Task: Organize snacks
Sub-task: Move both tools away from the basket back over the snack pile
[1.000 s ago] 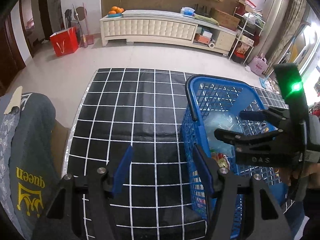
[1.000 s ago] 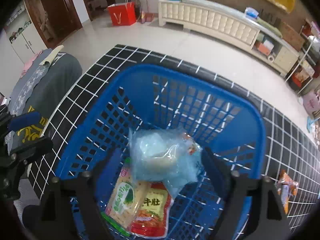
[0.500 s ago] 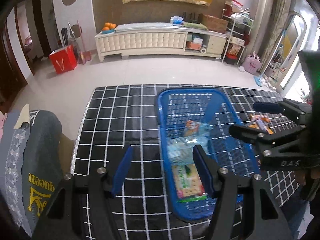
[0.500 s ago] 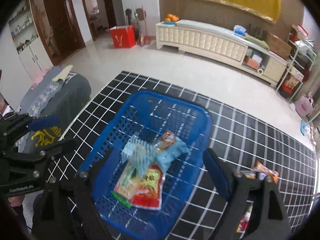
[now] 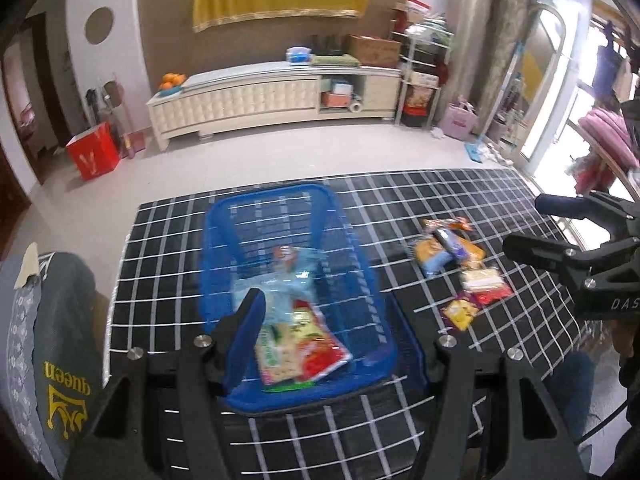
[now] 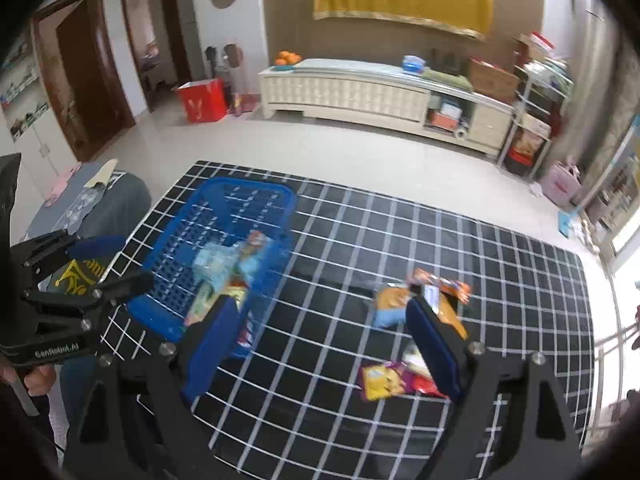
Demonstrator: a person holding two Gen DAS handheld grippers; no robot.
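Right wrist view shows both grippers with nothing between their jaws — right gripper spread wide, left gripper just widened; loose snacks at three o'clock from the blue basket.

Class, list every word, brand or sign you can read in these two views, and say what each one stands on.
"queen", upside down under a crown: grey cloth.
"DAS", cut off: right hand-held gripper.
"GenRobot.AI": left hand-held gripper.
"Y"-like white mark: red bag.
Snack packets: print too blurred to read.
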